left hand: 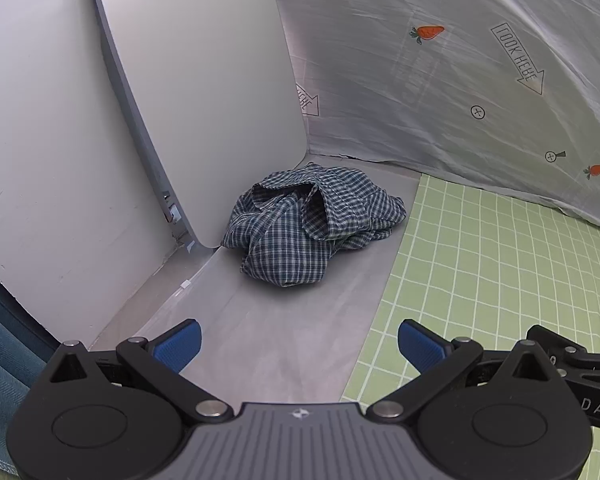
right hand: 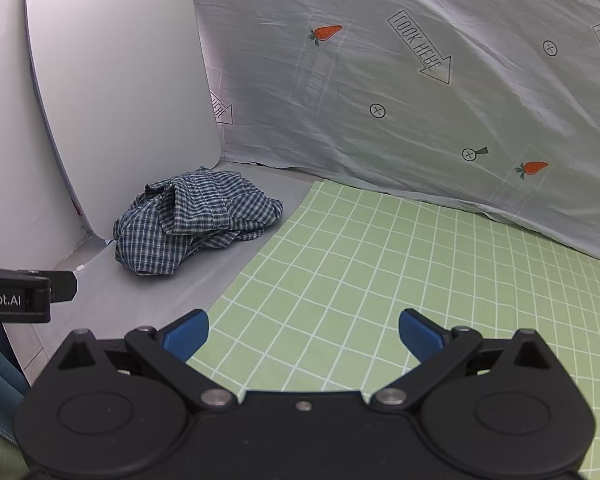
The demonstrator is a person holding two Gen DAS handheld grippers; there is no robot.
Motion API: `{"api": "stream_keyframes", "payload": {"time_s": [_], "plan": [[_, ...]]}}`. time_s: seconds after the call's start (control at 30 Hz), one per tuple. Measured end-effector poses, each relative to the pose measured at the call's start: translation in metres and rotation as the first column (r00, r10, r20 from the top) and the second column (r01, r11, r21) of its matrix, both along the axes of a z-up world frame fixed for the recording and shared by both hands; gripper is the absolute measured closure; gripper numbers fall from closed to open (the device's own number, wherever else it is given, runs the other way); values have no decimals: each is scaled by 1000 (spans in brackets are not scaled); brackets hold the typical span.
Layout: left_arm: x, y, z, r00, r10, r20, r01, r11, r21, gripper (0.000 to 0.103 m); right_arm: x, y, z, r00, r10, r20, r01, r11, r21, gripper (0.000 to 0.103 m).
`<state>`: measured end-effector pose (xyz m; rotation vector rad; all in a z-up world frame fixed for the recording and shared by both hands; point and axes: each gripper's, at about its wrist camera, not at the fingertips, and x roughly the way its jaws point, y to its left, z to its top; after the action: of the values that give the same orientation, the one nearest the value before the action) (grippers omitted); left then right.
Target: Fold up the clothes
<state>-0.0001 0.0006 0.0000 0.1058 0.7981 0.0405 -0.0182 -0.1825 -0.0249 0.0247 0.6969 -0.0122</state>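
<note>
Checked cloth heap [left hand: 314, 226]: one, crumpled.

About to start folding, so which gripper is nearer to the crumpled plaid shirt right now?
Left, by a modest margin. The left gripper points almost straight at the plaid shirt over the grey surface. The right gripper sits over the green grid mat, with the shirt off to its left.

Crumpled plaid shirt [right hand: 196, 220] beside green grid mat [right hand: 380, 280]; right gripper [right hand: 303, 334] spread, empty.
</note>
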Motion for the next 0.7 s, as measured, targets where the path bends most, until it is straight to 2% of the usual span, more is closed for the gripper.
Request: {"api": "stream_keyframes", "payload": {"time_s": [0.7], "plan": [[-1,1,1,1000,-10,-9,10,1000,-2,0,-3,-4,-2,1000,-14,1,14,1000,0,1]]}}
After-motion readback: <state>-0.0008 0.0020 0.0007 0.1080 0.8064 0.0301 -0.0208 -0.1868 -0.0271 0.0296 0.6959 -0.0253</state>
